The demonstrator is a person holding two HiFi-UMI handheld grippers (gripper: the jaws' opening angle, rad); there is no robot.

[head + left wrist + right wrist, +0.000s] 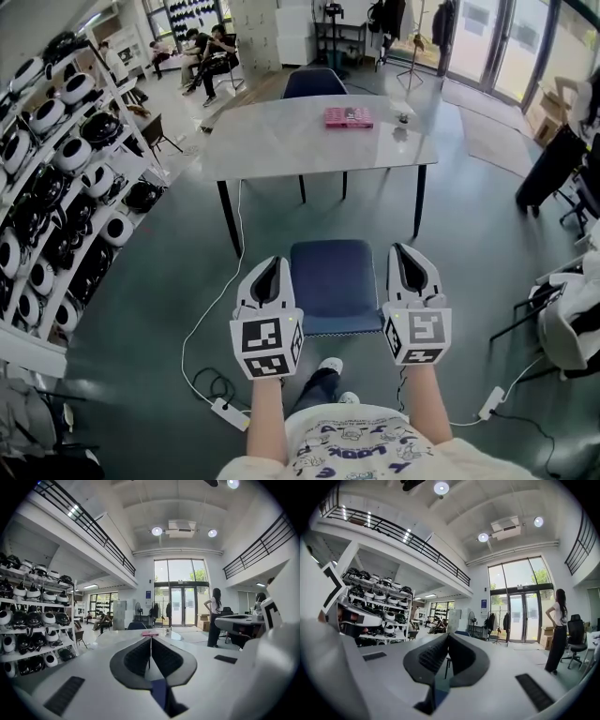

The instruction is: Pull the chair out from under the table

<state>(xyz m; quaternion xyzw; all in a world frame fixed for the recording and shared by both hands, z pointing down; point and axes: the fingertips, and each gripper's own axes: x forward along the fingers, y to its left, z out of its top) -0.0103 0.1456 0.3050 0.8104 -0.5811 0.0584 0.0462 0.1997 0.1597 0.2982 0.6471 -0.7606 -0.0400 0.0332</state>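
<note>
The blue padded chair (333, 281) stands on the floor in front of the grey table (281, 141), clear of the tabletop, with its seat between my two grippers. My left gripper (272, 264) hovers at the seat's left side and my right gripper (405, 251) at its right side; neither touches the chair. Both point level toward the table. In the left gripper view the jaws (150, 638) are pressed together with nothing between them. The right gripper view shows its jaws (447, 635) shut and empty too. A strip of blue seat (159, 693) shows below the left jaws.
A pink book (349, 116) lies on the table and a second blue chair (314, 82) stands behind it. Shelves of helmets (56, 187) line the left. A power strip (230, 412) and cable lie on the floor by my feet. A person (215, 616) stands near the glass doors.
</note>
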